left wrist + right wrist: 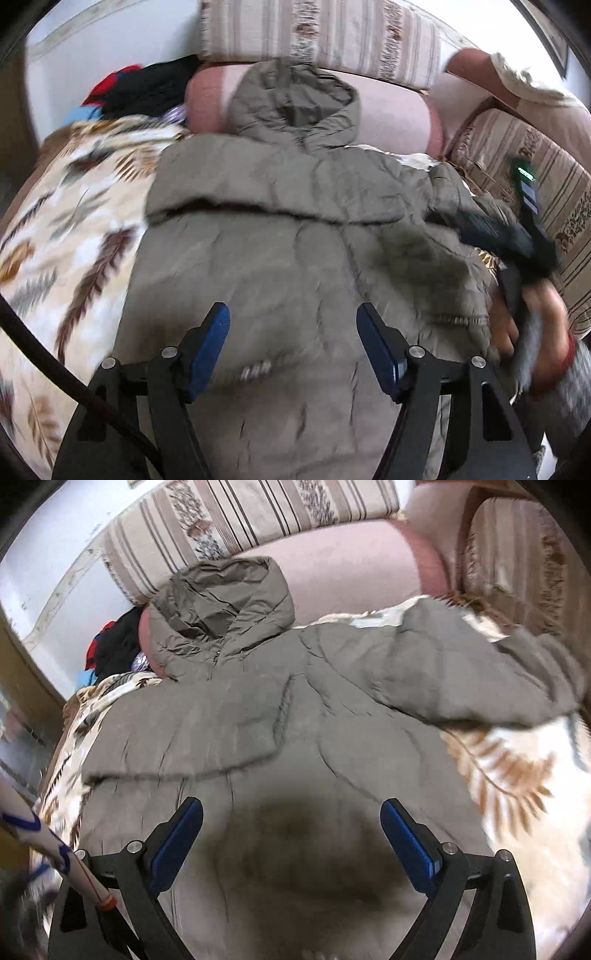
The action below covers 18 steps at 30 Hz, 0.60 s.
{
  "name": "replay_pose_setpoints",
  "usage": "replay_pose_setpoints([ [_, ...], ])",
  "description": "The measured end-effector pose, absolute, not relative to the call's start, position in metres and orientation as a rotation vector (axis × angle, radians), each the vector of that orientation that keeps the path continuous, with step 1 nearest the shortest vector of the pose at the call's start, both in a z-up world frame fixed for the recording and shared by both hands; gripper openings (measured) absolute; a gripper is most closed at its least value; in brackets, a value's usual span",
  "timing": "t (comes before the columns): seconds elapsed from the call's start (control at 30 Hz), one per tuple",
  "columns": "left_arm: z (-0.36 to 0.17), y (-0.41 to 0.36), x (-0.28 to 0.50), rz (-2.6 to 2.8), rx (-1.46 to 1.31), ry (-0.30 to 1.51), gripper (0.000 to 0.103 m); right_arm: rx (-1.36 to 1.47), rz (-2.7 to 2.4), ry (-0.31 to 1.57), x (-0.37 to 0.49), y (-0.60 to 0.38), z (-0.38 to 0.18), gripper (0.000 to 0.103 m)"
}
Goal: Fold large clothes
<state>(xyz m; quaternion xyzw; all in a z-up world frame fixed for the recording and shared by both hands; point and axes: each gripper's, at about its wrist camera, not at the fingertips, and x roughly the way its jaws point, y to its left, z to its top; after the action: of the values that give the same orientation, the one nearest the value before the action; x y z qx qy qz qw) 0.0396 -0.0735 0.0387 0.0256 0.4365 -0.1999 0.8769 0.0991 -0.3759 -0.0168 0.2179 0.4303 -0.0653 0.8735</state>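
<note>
Left gripper (293, 334): jaws spread wide, nothing between the blue pads, hanging above the jacket's lower body.
Right gripper (291, 830): jaws also wide and empty, over the jacket's middle; its shadow falls on the fabric below.
Jacket (280, 229): olive-grey, padded, spread flat on the bed; one sleeve lies folded across the chest, the other sleeve (461, 668) stretches out sideways.
Hood (295, 103): rests against the pink bolster (391, 107).
Bedspread (74, 206): feather-patterned, showing on both sides of the jacket.
Clothes pile (144, 88): beside the bolster.
</note>
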Motion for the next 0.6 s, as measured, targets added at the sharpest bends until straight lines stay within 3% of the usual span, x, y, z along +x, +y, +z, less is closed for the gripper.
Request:
replay_pose_setpoints([
  [0.1, 0.029, -0.050, 0.023, -0.370, -0.002, 0.921, 0.070, 0.502, -0.129, 0.963, 0.145, -0.376, -0.037, 0.098],
  [0.13, 0.025, -0.042, 0.018, -0.353, -0.014, 0.931, 0.070, 0.514, -0.122, 0.983, 0.157, -0.375, -0.043, 0.091],
  [0.2, 0.016, -0.034, 0.015, -0.346, -0.036, 0.973, 0.070, 0.531, -0.081, 1.048, 0.181, -0.373, -0.055, 0.054],
  [0.23, 0.013, -0.032, 0.014, -0.358, -0.056, 0.991, 0.070, 0.532, -0.077, 1.069, 0.186, -0.373, -0.056, 0.030],
  [0.27, 0.009, -0.028, 0.015, -0.381, -0.096, 1.020, 0.070, 0.535, -0.074, 1.059, 0.188, -0.376, -0.053, 0.025],
  [0.43, 0.009, -0.032, 0.013, -0.432, -0.115, 1.029, 0.070, 0.390, -0.224, 1.014, 0.190, -0.392, -0.030, 0.021],
  [0.6, 0.013, -0.050, 0.002, -0.441, -0.050, 1.011, 0.070, 0.350, -0.271, 1.067, 0.204, -0.403, -0.048, 0.022],
])
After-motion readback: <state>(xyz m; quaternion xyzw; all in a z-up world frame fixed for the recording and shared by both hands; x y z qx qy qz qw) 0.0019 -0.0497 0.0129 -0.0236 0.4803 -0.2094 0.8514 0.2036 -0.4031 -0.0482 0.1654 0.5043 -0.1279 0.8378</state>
